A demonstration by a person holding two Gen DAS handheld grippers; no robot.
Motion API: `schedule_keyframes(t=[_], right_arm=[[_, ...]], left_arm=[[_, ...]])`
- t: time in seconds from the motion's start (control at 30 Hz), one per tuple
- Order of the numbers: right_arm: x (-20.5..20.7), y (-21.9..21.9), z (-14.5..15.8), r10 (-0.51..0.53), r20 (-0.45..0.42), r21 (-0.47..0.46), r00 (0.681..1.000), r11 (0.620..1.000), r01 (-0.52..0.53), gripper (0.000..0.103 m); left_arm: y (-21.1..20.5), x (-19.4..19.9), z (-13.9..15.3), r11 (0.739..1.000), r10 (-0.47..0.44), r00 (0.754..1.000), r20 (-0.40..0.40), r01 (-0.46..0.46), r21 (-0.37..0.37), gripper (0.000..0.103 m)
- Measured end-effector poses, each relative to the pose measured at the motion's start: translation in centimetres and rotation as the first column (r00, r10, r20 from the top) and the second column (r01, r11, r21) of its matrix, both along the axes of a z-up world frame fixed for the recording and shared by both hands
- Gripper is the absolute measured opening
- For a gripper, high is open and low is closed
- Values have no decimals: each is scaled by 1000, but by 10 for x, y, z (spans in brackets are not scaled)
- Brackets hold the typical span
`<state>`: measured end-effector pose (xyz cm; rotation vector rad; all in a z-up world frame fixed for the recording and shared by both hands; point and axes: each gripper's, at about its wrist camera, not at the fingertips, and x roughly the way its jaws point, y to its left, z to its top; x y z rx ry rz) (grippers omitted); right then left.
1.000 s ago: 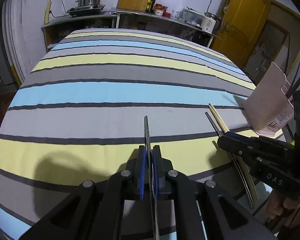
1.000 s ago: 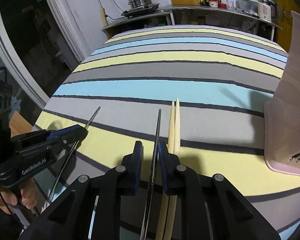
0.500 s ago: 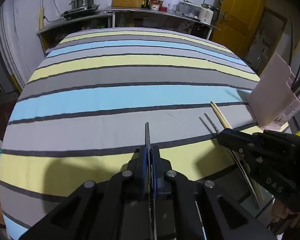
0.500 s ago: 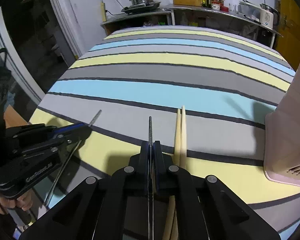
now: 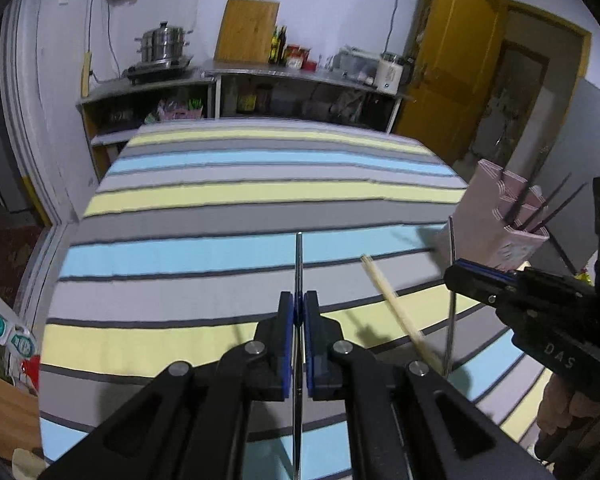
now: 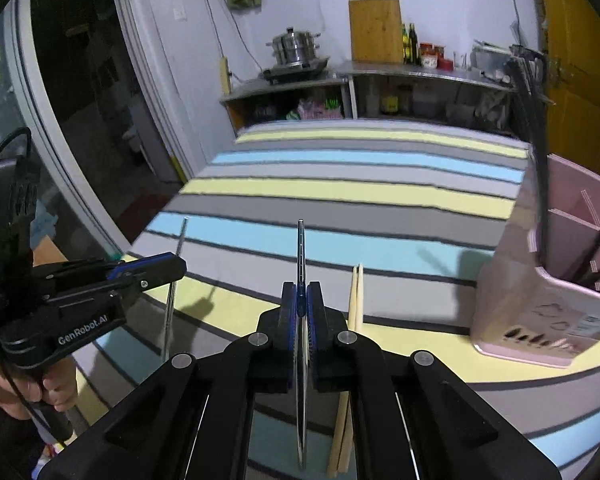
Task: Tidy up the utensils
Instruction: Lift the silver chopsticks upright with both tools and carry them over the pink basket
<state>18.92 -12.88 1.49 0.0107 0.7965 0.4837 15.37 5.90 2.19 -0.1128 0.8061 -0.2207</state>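
My left gripper (image 5: 299,300) is shut on a thin metal chopstick (image 5: 299,256) and holds it above the striped table. My right gripper (image 6: 300,292) is shut on another metal chopstick (image 6: 300,248), also lifted. Each gripper shows in the other's view: the right one (image 5: 458,270) with its chopstick (image 5: 451,320), the left one (image 6: 176,266) with its chopstick (image 6: 176,280). A pair of wooden chopsticks (image 6: 355,300) lies on the cloth, also in the left wrist view (image 5: 392,300). A pink utensil holder (image 6: 560,280) with dividers stands at the right and holds several dark utensils (image 6: 534,140); it also shows in the left wrist view (image 5: 500,220).
The table (image 5: 260,196) wears a cloth striped grey, yellow and blue. Behind it stand metal shelves with a steamer pot (image 5: 165,46), a cutting board (image 5: 247,30) and bottles. A yellow door (image 5: 452,80) is at the right.
Both grippers have risen from the cloth, each lifting its metal chopstick. The right gripper closed on its chopstick during the last second. The wooden chopsticks stayed on the table.
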Motion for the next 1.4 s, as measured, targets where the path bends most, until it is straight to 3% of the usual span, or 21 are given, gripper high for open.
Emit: schedule_keyframes(t=[0.43,0.83,1.13,1.4], right_arm=[[-32,-29,40,-49,76,60,996,997,44,5],[-53,-72,71,-125,142,83,982,990,114,5],[-59,-129,102,-256,194,108,947,965,239,5],[-45,-163,130,-354,241,154,904,933,324,5]], left_arm=[[-13,-22,47,998,-50,995,84,53,-38,5],[-56,-20,74,983,-153,982,108,163,-86,5],[-110,-9,110,944,-265,951,162,290,-156,5],[-138,20,142,931,-277,935,222,318,-180,5]])
